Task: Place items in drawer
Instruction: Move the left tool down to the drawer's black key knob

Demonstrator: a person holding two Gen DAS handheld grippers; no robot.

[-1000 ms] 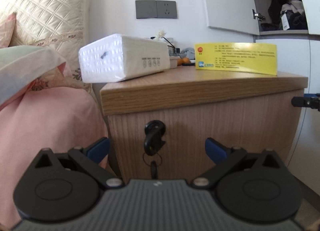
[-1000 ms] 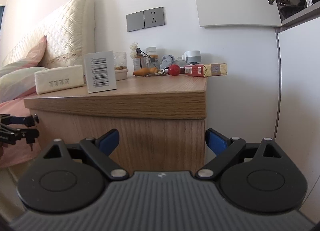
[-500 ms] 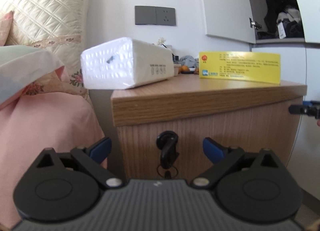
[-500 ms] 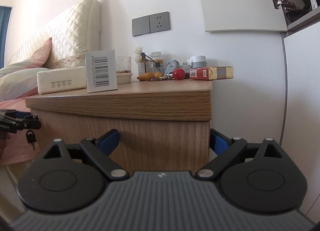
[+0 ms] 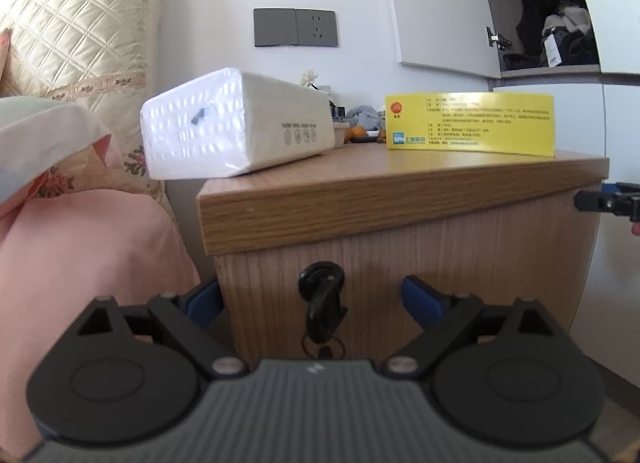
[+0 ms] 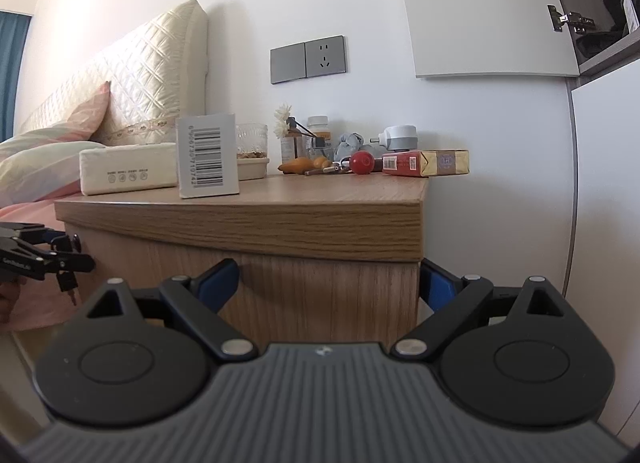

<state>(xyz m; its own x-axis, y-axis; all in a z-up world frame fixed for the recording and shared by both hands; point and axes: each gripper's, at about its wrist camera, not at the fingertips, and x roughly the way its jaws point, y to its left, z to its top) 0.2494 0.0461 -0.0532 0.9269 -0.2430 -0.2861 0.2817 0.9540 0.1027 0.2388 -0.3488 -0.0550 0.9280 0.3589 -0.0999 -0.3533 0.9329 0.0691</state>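
Note:
A wooden nightstand has a closed drawer front with a black key in its lock. My left gripper is open, its blue fingertips on either side of the key, close to the drawer front. My right gripper is open and empty, facing the nightstand's right corner. On top lie a white tissue pack, a yellow box standing upright, and a red and gold pack.
The bed with pink sheet and pillows stands left of the nightstand. Small bottles, a glass cup, a red ball and oranges crowd the back of the top. A white wardrobe stands right.
My left gripper has moved closer to the drawer front and a little left, so the key sits centred between its fingers. My right gripper has edged nearer the nightstand.

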